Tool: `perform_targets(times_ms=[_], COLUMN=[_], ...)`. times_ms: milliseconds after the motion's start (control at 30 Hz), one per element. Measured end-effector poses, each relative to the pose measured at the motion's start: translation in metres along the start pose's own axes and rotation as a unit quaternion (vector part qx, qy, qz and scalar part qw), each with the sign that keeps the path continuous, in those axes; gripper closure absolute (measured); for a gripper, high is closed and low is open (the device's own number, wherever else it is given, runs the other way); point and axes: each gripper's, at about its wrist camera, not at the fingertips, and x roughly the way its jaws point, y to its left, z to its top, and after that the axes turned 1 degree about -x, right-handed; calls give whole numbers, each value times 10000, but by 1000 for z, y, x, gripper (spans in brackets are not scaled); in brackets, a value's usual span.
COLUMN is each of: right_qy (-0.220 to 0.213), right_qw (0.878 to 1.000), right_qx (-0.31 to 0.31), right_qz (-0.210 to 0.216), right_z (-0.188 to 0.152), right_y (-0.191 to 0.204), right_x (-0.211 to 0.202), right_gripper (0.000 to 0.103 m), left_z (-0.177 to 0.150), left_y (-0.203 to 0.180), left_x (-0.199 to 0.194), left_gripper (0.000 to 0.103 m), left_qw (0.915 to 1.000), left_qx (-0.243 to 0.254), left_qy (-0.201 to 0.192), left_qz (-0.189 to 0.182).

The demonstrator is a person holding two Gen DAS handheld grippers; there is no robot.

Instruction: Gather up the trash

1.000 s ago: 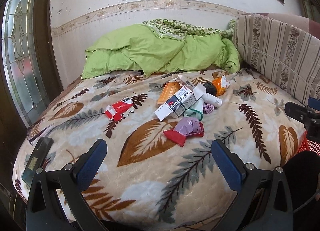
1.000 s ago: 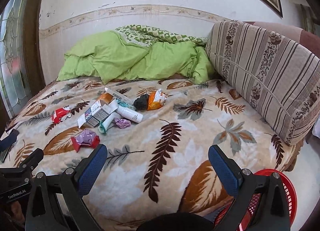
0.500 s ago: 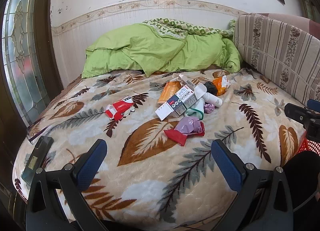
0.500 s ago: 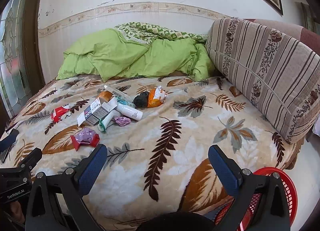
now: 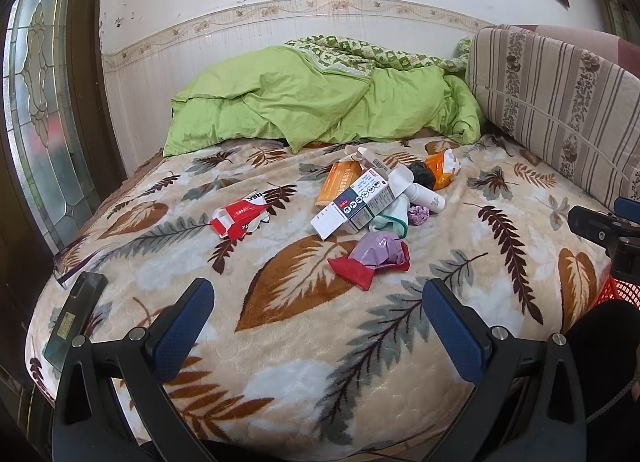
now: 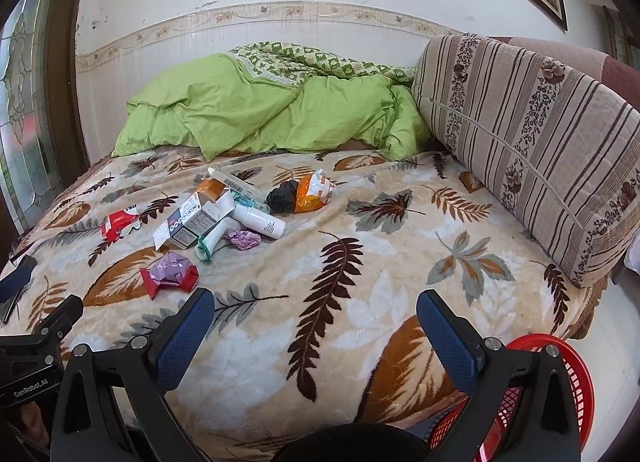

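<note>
Red and purple wrappers (image 5: 370, 260) lie crumpled at the centre of the left view, on the leaf-print bed (image 5: 300, 342), below a pile of trash: a carton (image 5: 354, 206), bottle (image 6: 260, 222) and orange packet (image 6: 310, 194). Both the left gripper (image 5: 318, 322) and right gripper (image 6: 316, 326) hover with jaws spread, empty. A red basket (image 6: 560, 390) sits lower right in the right view.

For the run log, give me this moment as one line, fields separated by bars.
stage: approach, nothing picked | left gripper: open | right gripper: open | trash pile: on bed blanket | red basket: beside bed
</note>
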Motion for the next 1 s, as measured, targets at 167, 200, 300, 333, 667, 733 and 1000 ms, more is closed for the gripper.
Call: perform_targets(times_ms=[167,200,300,333,667,733,1000], right_qy=[6,3,6,3,21,31,226], right_qw=[10000,10000,10000,10000,10000,10000,9991], right_qx=[-2,-4,-6,-4,-11,-15,241], right_qz=[2,-1,0,0,3,4,246], right_z=[0,0,0,0,-1,-1,0], right_y=[0,0,0,0,-2,-2,-12], right_x=[0,0,0,0,1,1,8], right_gripper=[1,1,1,1,1,1,1], left_z=[0,0,0,0,0,0,-4], left_y=[0,0,1,1,0,-1,-3], left_x=[0,0,0,0,0,0,8], left_gripper=[0,0,0,0,0,0,0], left_qw=[10000,10000,10000,10000,10000,10000,9994], left_qx=[1,5,7,7,6,5,-50], left_qy=[4,3,4,4,8,9,245], left_qz=[-7,-6,-9,-6,0,6,-221])
